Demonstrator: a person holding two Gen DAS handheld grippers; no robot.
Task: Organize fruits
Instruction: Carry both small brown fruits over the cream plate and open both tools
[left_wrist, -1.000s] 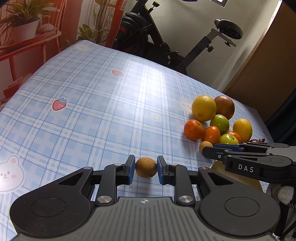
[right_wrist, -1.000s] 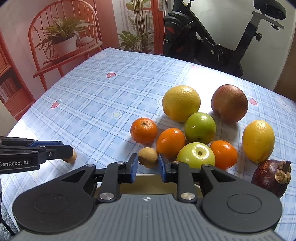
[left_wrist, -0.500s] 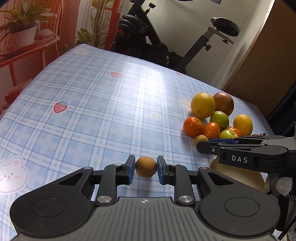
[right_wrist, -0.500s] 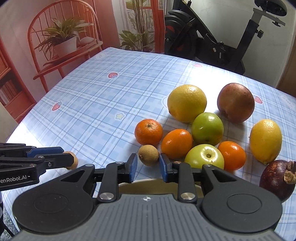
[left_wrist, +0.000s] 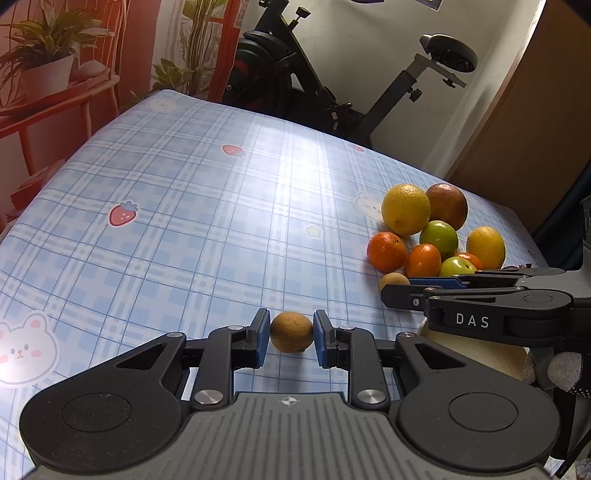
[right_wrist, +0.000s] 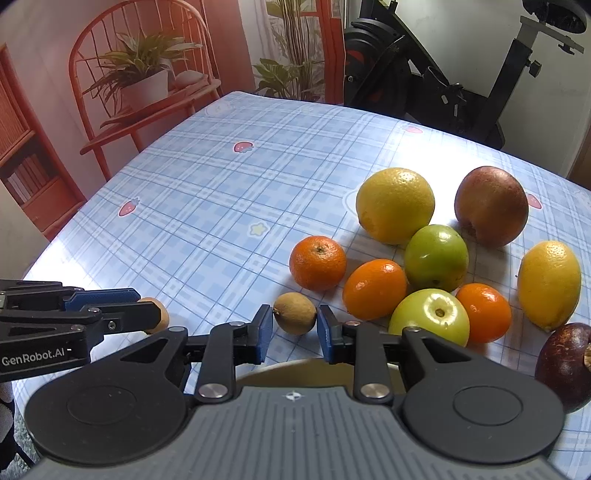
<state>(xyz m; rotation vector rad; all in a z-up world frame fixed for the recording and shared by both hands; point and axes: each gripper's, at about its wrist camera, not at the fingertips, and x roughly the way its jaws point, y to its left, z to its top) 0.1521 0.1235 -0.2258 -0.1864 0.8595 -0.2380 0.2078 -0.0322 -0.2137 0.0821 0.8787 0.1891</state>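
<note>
My left gripper (left_wrist: 291, 338) is shut on a small brown longan (left_wrist: 291, 331) just above the blue checked tablecloth (left_wrist: 207, 221). My right gripper (right_wrist: 294, 330) is open, its jaws on either side of a second brown longan (right_wrist: 295, 313) that rests on the cloth with small gaps at both pads. That longan lies at the near left edge of a fruit cluster: a mandarin (right_wrist: 317, 263), an orange (right_wrist: 375, 288), two green apples (right_wrist: 428, 317), a large yellow citrus (right_wrist: 395, 205), a lemon (right_wrist: 549, 284), a red-brown fruit (right_wrist: 491, 205) and a mangosteen (right_wrist: 563, 363).
A pale round bowl rim (right_wrist: 291, 369) shows just under my right gripper, and beside the right gripper in the left wrist view (left_wrist: 476, 352). An exercise bike (left_wrist: 332, 85) stands beyond the table's far edge. A red chair with a potted plant (right_wrist: 147, 85) stands at the far left.
My right gripper has opened and drawn back a little, leaving its longan on the cloth. My left gripper still holds its longan and has barely moved.
</note>
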